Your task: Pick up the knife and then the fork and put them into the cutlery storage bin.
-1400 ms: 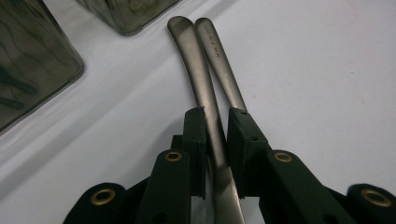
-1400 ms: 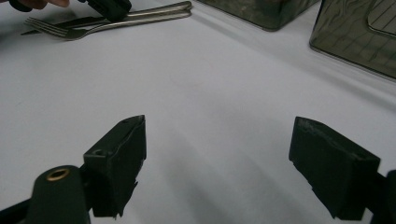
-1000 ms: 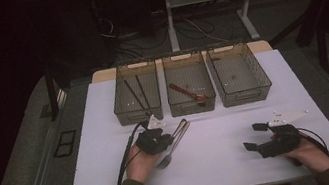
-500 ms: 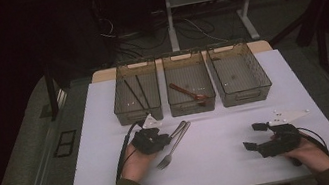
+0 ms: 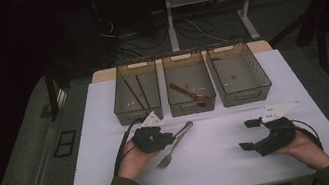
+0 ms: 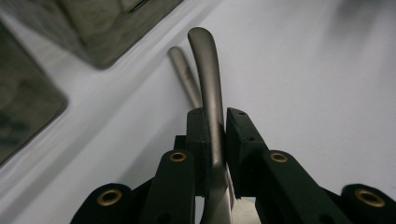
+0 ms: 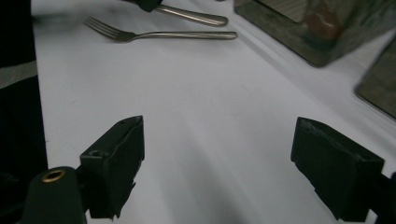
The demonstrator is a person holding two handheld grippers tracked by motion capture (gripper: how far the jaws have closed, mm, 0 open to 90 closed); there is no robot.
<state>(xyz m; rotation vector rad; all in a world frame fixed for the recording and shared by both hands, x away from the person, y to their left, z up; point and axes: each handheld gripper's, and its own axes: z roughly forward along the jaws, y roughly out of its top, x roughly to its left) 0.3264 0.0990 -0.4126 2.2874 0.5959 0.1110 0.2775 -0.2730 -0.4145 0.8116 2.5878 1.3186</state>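
on the white table, the left gripper pinches a metal handle; the right gripper gapes empty.

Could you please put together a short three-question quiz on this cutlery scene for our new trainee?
1. True or false: the left hand-held gripper is shut on a metal handle.
2. Which bin holds the brown spoon: left, middle or right?
3. Is anything between the jaws of the right hand-held gripper?

Key: 1 true. 2 middle bin. 3 no, they stand open over the white table.
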